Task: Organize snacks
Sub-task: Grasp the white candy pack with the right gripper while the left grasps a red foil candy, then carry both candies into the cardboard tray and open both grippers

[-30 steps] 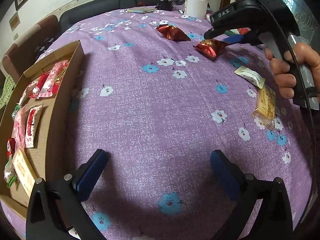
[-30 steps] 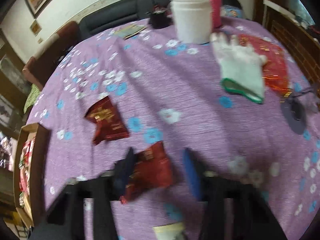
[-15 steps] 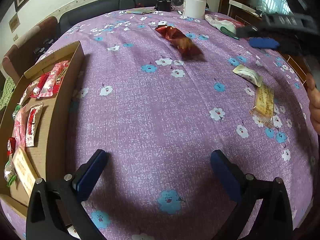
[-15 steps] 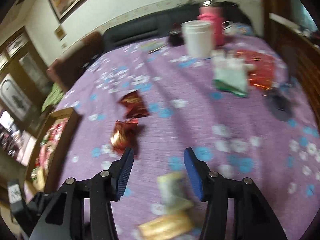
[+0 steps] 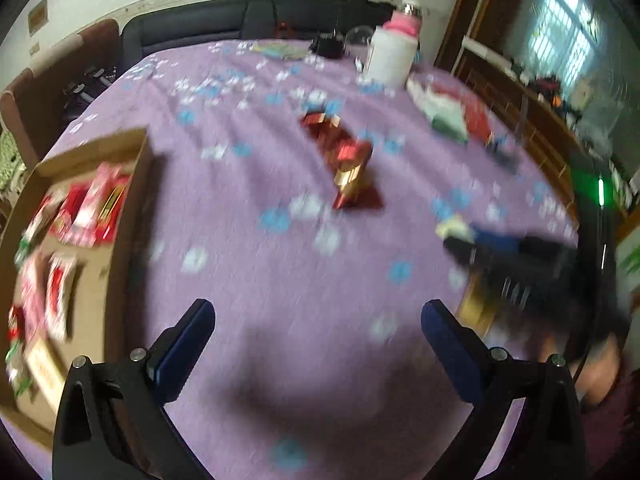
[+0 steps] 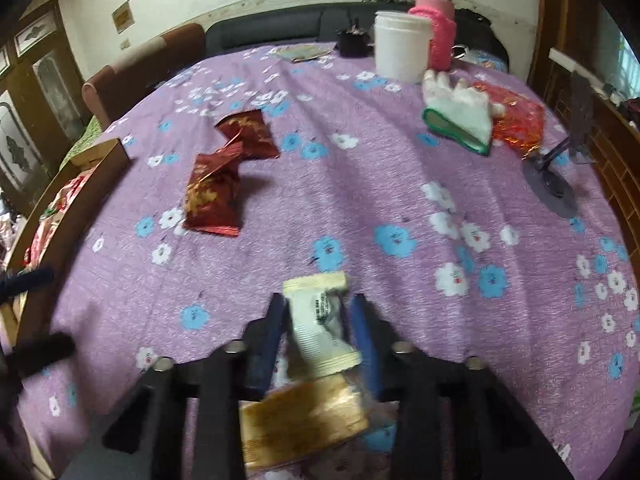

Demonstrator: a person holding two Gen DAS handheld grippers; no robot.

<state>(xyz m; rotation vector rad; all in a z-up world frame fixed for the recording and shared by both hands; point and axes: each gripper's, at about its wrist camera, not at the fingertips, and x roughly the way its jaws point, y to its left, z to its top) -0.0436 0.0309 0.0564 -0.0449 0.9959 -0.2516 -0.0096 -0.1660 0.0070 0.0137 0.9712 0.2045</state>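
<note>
The cream snack packet [image 6: 320, 326] sits between my right jaws near the table's [image 6: 360, 200] near edge, seemingly pinched, though blur leaves doubt. My left jaws gape empty. I should squeeze its middle firmly before carrying it to the cardboard tray [image 5: 128, 216].

No text can be read. The white sachet [image 6: 320, 322] shows a block of dark print — too small and blurred to make out. The red snack packets [image 6: 214, 194] carry gold markings, also illegible, in both views.
</note>
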